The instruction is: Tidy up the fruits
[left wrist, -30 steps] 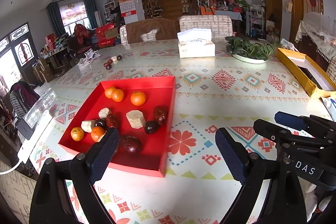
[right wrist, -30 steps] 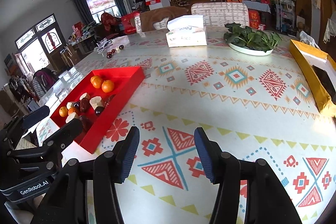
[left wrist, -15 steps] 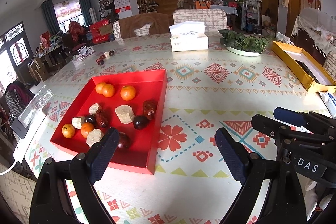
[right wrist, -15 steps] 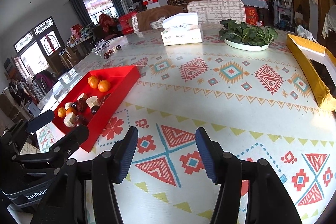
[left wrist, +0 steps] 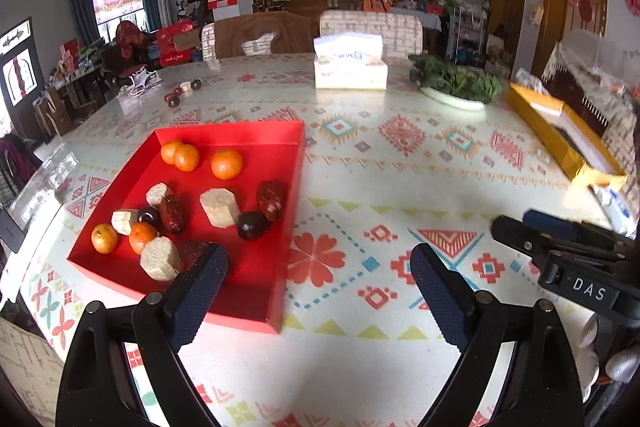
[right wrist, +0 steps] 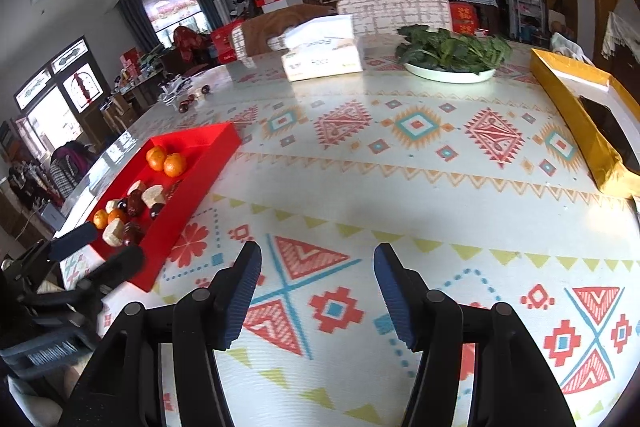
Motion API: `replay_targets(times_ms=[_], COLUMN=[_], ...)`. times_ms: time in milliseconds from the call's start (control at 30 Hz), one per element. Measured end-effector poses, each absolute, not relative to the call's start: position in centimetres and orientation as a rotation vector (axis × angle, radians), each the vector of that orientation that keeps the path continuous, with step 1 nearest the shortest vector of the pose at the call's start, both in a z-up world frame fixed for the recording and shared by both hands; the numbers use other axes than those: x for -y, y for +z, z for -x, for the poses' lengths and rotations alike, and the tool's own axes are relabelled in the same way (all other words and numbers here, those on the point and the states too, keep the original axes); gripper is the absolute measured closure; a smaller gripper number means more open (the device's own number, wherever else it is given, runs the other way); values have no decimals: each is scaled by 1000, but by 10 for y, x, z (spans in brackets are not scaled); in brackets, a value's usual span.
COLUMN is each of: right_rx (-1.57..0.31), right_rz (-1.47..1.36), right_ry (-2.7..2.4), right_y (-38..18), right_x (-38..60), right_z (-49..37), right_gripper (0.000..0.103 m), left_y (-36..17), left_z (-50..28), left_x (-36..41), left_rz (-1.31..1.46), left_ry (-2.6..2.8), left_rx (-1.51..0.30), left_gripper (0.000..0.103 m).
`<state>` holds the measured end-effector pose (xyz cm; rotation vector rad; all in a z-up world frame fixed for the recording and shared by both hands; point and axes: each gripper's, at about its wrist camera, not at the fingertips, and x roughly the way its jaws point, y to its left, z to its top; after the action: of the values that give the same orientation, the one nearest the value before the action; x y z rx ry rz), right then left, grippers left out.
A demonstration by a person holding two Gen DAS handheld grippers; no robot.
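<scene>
Patterned tablecloth (left wrist: 360, 163) covers the table ahead of me. At the far edge a tissue box (left wrist: 350, 67), with a plate of leafy greens (left wrist: 456, 85) just right of it. A yellow box (right wrist: 580, 115) lies open along the right side.

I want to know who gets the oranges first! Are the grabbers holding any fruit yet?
No. The left gripper and right gripper both stand open and empty above the tablecloth; all the fruit lies in the red tray.

five oranges (left wrist: 226, 164); one red tray (left wrist: 256, 301)

Daylight from the windows (right wrist: 56, 95) glares off the table (left wrist: 248, 95); fisheye edges bend and darken, slightly blurred
</scene>
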<state>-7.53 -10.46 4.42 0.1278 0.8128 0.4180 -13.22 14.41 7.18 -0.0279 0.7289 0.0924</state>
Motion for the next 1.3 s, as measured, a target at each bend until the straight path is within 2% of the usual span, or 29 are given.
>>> replay_targets(times_ms=[333, 500, 667, 867, 1033, 1300], right_rx=[-852, -862, -867, -877, -912, -991], right_rz=[-198, -185, -145, -51, 85, 240], right_ry=[273, 301, 449, 750, 870, 872], right_y=[32, 34, 43, 58, 57, 30], right_x=[165, 155, 102, -5, -84, -151], right_z=[60, 61, 61, 68, 72, 62], right_gripper=[36, 36, 36, 37, 52, 53], left_y=[84, 80, 71, 63, 55, 44], left_z=[147, 152, 165, 168, 172, 180], left_x=[-225, -268, -312, -321, -344, -380], left_rz=[170, 211, 314, 328, 368, 425], left_ry=[266, 358, 433, 398, 405, 406], left_rx=[-644, -639, -644, -648, -653, -652], left_gripper=[10, 10, 10, 10, 10, 10])
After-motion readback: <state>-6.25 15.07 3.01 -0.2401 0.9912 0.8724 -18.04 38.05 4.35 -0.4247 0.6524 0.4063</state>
